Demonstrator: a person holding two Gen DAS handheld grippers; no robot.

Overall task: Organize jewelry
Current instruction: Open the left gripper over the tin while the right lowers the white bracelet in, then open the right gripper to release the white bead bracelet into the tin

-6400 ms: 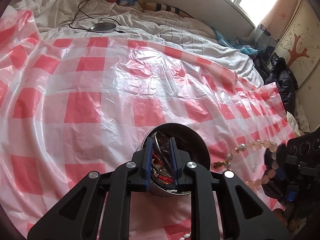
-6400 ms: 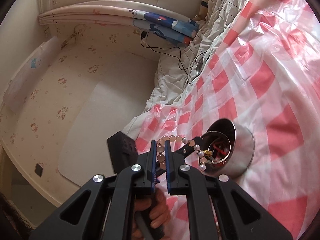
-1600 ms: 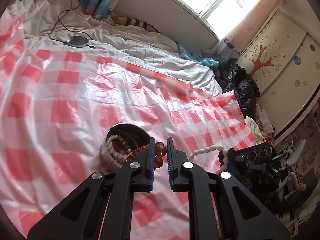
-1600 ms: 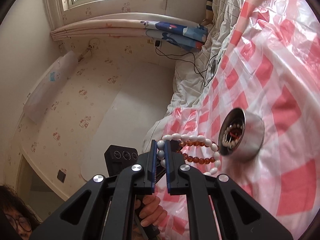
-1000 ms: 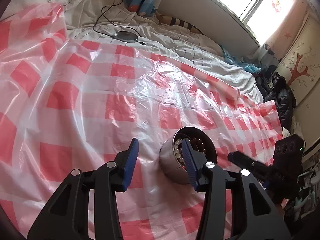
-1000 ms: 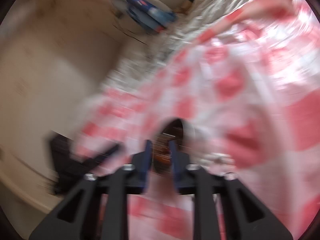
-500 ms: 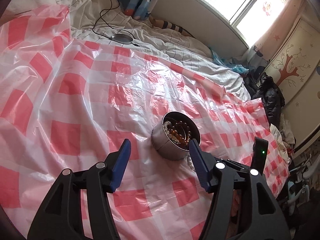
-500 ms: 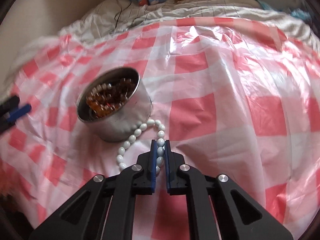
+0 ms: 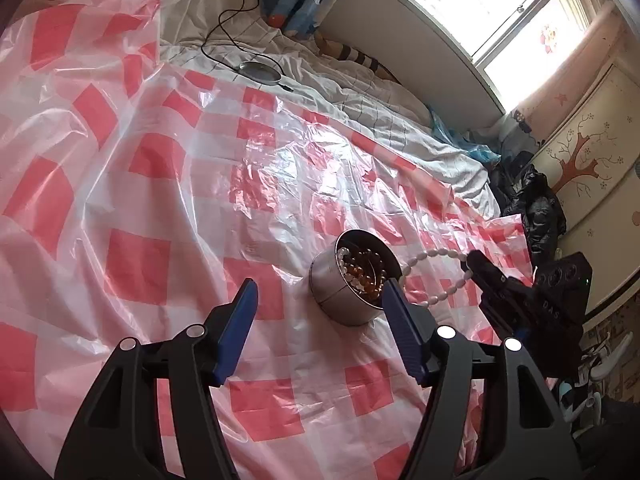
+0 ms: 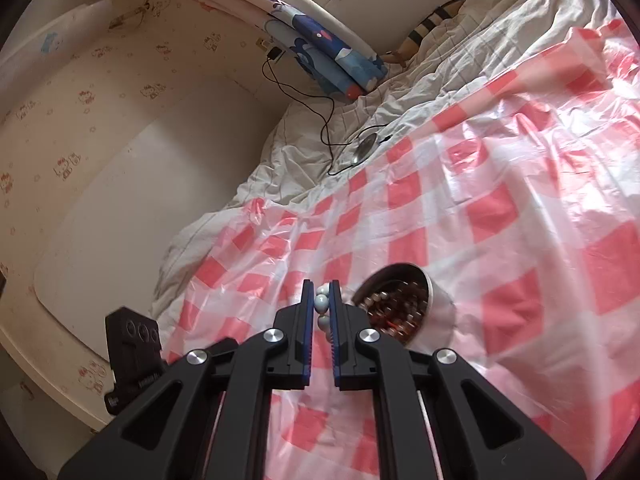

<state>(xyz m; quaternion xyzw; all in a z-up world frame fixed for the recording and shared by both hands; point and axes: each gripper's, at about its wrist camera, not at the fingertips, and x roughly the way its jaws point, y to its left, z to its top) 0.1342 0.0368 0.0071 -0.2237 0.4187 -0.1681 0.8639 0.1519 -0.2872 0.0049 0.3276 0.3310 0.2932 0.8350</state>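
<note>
My right gripper (image 10: 321,303) has its jaws clamped tight on the white bracelet (image 9: 434,276), pale beads pinched between the blue pads. From the left wrist view that bracelet hangs as an open loop in the air, off the tip of the right gripper (image 9: 472,261), just right of the tin (image 9: 344,292) and lifted clear of the sheet (image 9: 160,208). My left gripper (image 9: 318,294) has its jaws wide, and they've just been opening further; nothing is between them but the sheet, with the tin sitting just beyond the right pad. The tin is round, metal, standing upright on the red-and-white checked plastic sheet, and I can see amber beads (image 9: 366,276) and a string of pale ones piled inside. From the right wrist view the tin (image 10: 416,304) is just right of my jaws, close in. The sheet covers a bed; white quilt (image 9: 360,92) lies at the far side, with a black cable (image 9: 228,36) running to a small round disc (image 9: 260,72). A window (image 9: 488,4) is far right.
</note>
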